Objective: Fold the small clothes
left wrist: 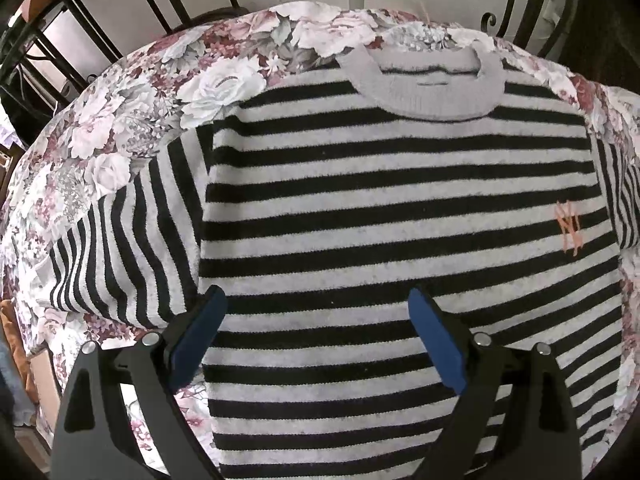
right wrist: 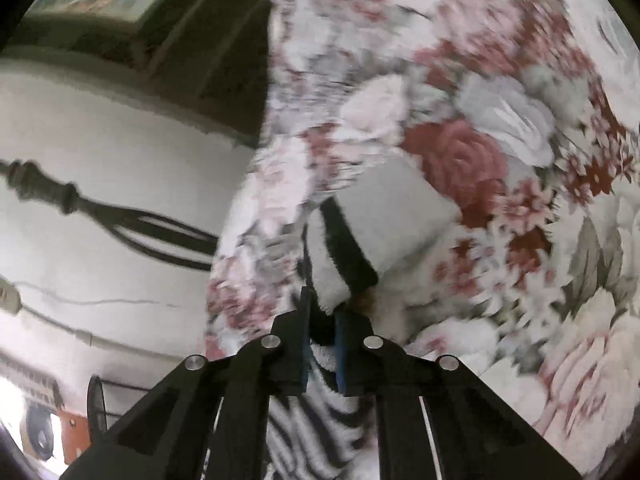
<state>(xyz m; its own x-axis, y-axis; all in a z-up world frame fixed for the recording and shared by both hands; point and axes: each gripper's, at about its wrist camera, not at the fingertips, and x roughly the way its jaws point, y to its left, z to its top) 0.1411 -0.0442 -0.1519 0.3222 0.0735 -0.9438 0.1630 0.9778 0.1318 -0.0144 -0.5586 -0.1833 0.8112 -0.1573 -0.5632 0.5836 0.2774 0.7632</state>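
While black-and-grey striped knit sweater [left wrist: 380,208] lies flat, front up, on floral-cloth worktop [left wrist: 132,92], left gripper [left wrist: 316,320] hovers over lower body, blue-padded jaws spread wide, nothing between. Grey ribbed collar [left wrist: 424,92] toward far edge; one sleeve [left wrist: 120,248] angled out to side. Right gripper [right wrist: 324,340] pinched tight on striped sleeve fabric near plain grey cuff [right wrist: 396,216]. Right view blurred.
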